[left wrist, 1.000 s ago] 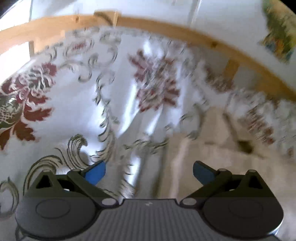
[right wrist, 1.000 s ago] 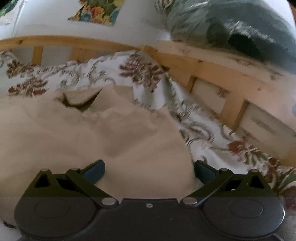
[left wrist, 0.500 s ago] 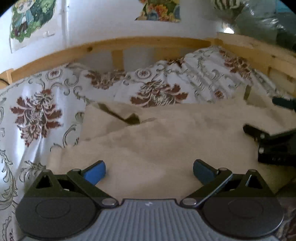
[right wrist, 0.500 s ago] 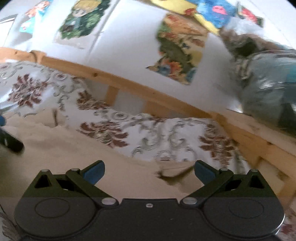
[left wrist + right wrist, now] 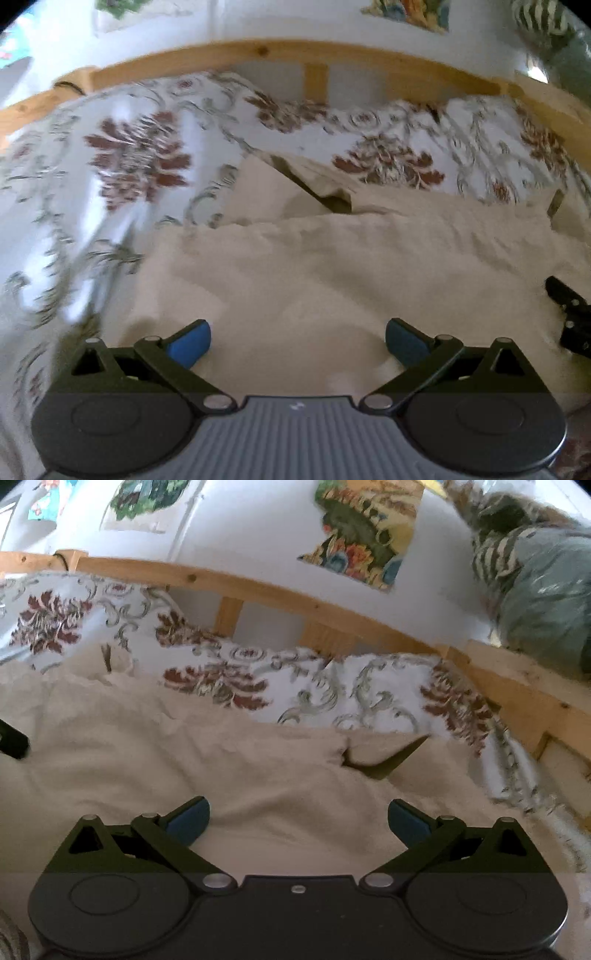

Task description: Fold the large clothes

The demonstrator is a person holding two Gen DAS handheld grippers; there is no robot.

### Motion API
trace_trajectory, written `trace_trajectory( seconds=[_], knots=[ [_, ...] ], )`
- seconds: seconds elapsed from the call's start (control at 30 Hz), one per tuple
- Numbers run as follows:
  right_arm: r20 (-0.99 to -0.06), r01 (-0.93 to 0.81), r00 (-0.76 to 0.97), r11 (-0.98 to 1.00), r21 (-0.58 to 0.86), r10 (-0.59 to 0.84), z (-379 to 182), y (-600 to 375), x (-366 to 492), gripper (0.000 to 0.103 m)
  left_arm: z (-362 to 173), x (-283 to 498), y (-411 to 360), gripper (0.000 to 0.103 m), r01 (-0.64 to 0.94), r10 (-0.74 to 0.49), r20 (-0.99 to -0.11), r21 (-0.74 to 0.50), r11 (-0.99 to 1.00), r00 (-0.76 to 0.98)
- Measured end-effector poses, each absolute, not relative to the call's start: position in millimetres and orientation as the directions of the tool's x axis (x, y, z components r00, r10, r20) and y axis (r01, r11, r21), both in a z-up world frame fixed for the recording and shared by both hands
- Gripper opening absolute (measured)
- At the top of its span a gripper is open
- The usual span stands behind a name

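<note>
Left wrist view: the left gripper (image 5: 297, 341) hovers spread wide over a cream garment (image 5: 332, 266) lying rumpled on a floral bedsheet (image 5: 140, 162). Right wrist view: the right gripper (image 5: 298, 821), also spread and empty, sits above the same garment's right side. Only this view shows the wall posters (image 5: 364, 531) clearly, and bundled bedding (image 5: 535, 587) far right.

Wooden bed rail (image 5: 280, 590) against white wall (image 5: 251, 528) with pictures (image 5: 364, 528); floral bedsheet (image 5: 140, 162).
</note>
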State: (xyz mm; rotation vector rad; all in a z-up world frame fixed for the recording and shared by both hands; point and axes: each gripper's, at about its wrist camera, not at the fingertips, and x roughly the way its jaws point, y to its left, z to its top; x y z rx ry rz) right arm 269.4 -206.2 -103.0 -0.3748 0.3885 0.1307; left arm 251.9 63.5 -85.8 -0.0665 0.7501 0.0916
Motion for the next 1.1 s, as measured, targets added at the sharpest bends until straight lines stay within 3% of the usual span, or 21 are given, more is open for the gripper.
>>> trace_trajectory(
  seconds=[0.2,0.4,0.63,0.83,0.93,1.03,1.1],
  knots=[
    [-0.428,-0.101,0.903,0.957,-0.272,-0.026,-65.1,-241.8,245.1,0.102,-68.7,213.5,46.3,0.102,-0.121,0.102,-0.683,0.021,0.992,0.723],
    [-0.561,0.004,0.825,0.991,0.135,0.073,-28.0,-303.6,199.4,0.102,-66.6,189.5,43.5,0.102,-0.138,0.063,-0.705,-0.049,0.989,0.706],
    [-0.611,0.147,0.784,0.923,0.355,0.11,-45.6,-342.7,179.1,0.102,-83.3,194.3,42.0,0.102,-0.165,0.136,-0.747,0.035,0.986,0.651],
    [-0.726,0.336,0.649,0.77,0.543,0.228,-84.0,-367.1,192.8,0.102,-98.3,198.2,51.4,0.102,-0.179,0.132,-0.789,0.028,0.983,0.6],
    [-0.715,0.377,0.655,0.713,0.591,0.246,-87.3,-374.8,193.2,0.102,-105.9,194.8,57.9,0.102,-0.153,0.124,-0.802,0.042,0.987,0.584],
    [-0.702,0.368,0.674,0.72,0.589,0.231,-89.9,-373.4,193.6,0.103,-107.9,183.5,71.9,0.102,-0.094,0.017,-0.785,-0.054,0.994,0.62],
    [-0.699,0.363,0.681,0.73,0.579,0.216,-91.2,-371.2,196.6,0.102,-106.2,176.2,87.7,0.102,-0.081,-0.09,-0.753,-0.187,0.979,0.652]
  ],
)
